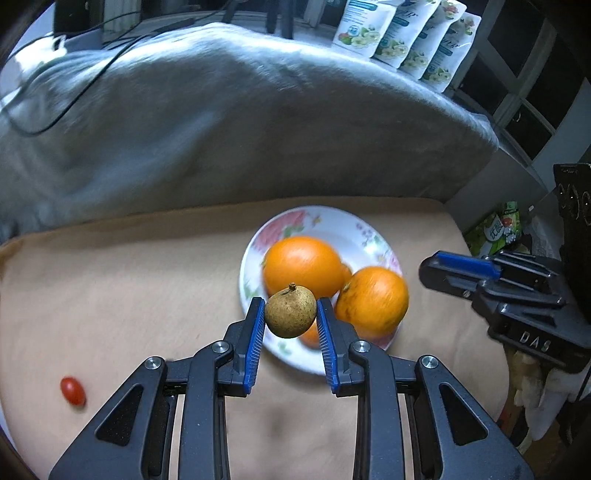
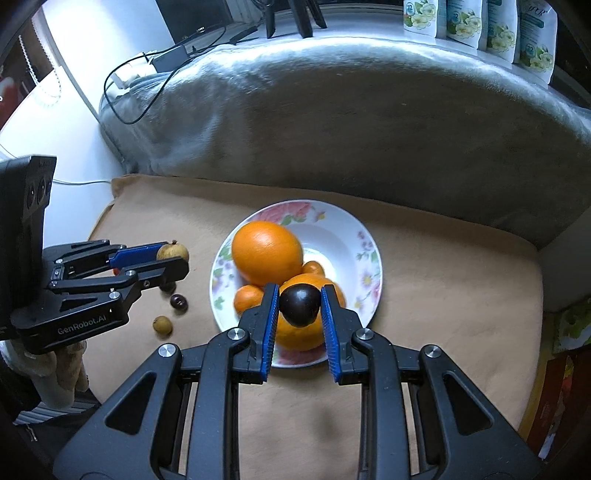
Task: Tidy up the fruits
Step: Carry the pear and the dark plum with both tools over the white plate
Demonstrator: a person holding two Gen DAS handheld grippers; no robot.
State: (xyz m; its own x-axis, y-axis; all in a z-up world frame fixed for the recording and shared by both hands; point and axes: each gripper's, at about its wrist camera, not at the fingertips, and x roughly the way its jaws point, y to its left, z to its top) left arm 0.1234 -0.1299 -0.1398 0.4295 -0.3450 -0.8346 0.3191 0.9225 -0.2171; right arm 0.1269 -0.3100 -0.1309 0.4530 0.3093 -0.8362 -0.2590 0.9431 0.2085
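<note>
A flowered white plate (image 1: 343, 229) (image 2: 354, 240) on the tan cushion carries two big oranges (image 1: 301, 264) (image 2: 266, 253) and some small orange fruits (image 2: 246, 300). My left gripper (image 1: 290, 314) (image 2: 173, 258) is shut on a brownish longan (image 1: 290, 311) (image 2: 173, 252), hanging over the plate's near left rim. Shut on a dark cherry (image 2: 299, 305), my right gripper (image 2: 299, 308) hovers over the plate's front; its fingers (image 1: 458, 266) show at the right in the left wrist view. Another cherry (image 2: 178, 301), a longan (image 2: 163, 325) and a red cherry tomato (image 1: 72, 390) lie on the cushion.
A grey blanket (image 1: 240, 122) (image 2: 369, 118) is piled behind the tan cushion (image 1: 129, 295) (image 2: 443, 295). Several white pouches (image 1: 406, 37) (image 2: 480, 26) stand in a row at the back right. Black cables (image 2: 147, 74) trail over the blanket's left end.
</note>
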